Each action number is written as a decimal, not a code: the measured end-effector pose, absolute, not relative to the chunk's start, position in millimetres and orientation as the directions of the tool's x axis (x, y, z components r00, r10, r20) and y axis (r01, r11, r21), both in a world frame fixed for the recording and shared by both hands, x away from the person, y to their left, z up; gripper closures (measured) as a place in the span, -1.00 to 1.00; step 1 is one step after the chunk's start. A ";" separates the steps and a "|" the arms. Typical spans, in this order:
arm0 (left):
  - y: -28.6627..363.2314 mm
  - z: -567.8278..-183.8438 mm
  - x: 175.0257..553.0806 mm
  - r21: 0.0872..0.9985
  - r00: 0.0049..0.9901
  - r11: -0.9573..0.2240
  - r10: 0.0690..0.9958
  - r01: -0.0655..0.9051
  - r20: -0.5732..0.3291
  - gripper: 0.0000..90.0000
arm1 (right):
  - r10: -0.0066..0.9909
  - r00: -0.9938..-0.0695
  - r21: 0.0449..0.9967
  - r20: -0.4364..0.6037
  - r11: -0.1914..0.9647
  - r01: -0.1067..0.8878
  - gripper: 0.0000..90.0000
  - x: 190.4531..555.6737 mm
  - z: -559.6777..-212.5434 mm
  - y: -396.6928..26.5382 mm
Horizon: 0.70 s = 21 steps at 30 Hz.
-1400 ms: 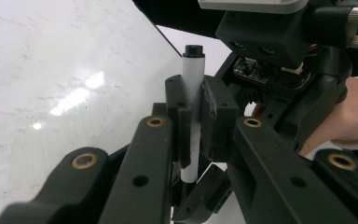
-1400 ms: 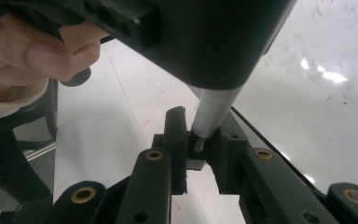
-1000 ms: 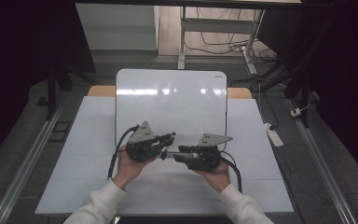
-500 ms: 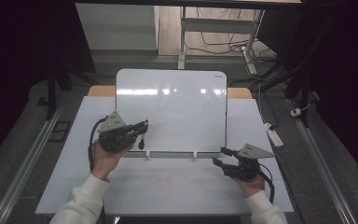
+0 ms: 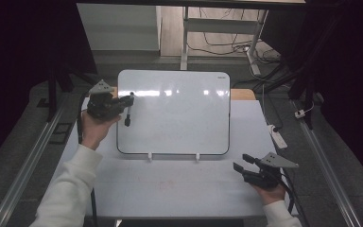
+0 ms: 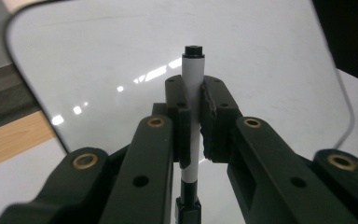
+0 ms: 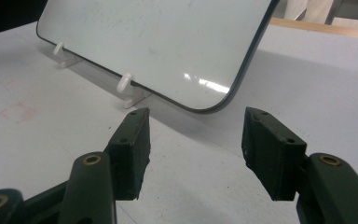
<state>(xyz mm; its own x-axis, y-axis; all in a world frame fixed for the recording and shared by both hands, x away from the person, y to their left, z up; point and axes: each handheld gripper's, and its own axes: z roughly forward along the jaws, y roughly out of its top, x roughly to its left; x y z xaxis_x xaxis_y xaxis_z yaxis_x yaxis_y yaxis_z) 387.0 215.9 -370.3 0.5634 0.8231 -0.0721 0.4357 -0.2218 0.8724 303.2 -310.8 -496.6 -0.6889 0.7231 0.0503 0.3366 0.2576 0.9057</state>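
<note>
Surface: a white table (image 5: 179,189), matte, with a faint reddish smudge (image 5: 166,184) near the middle of its front half; the same mark appears at the left in the right gripper view. A strip of wood-toned top shows behind the white sheet at both sides of the board.

A whiteboard (image 5: 179,113) with rounded corners and a dark rim stands tilted back on two small white feet (image 5: 150,156) at mid-table. Its face is blank and glossy, carrying a row of ceiling-light reflections near the top.

Left gripper (image 5: 123,105): raised at the board's upper left corner, jaws clamped on a marker (image 5: 128,111). In the left gripper view the marker (image 6: 193,107) stands upright between the pads, white barrel, dark end at top, the board's face right behind it. Whether the marker touches the board cannot be told.

Right gripper (image 5: 242,163): low over the table's front right, well apart from the board, jaws spread wide with nothing between them. Its view looks across bare table toward the board's lower corner.

Room: dim. Dark floor, metal rails (image 5: 28,161) running along both sides of the table, a white power strip (image 5: 277,136) at the right edge, cables on the floor beyond, a table leg at the back.
</note>
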 end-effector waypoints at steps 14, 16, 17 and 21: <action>210.5 -353.1 445.4 0.797 0.518 -0.291 0.855 0.530 -0.033 0.81 | 0.719 -0.693 0.901 0.059 0.260 0.347 -0.07 305.7 -498.8 -312.0; 208.9 -352.2 451.4 0.793 0.510 -0.289 0.859 0.536 -0.032 0.81 | 0.720 -0.691 0.900 0.060 0.260 0.349 -0.07 305.9 -499.0 -312.3; 207.9 -352.0 454.3 0.794 0.506 -0.285 0.862 0.536 -0.032 0.81 | 0.720 -0.692 0.900 0.059 0.261 0.349 -0.07 306.0 -499.0 -312.3; 203.8 -354.4 461.2 0.799 0.492 -0.282 0.870 0.531 -0.020 0.81 | 0.715 -0.697 0.900 0.060 0.264 0.348 -0.07 305.9 -499.7 -311.3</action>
<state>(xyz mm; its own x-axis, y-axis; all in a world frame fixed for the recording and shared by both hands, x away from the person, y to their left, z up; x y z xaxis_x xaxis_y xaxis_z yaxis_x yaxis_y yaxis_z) 461.2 203.8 -354.4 0.4923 0.8702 -0.0198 0.5310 -0.2823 0.7989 305.9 -311.3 -499.7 -0.6969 0.7147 0.0599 0.3480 0.2640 0.8995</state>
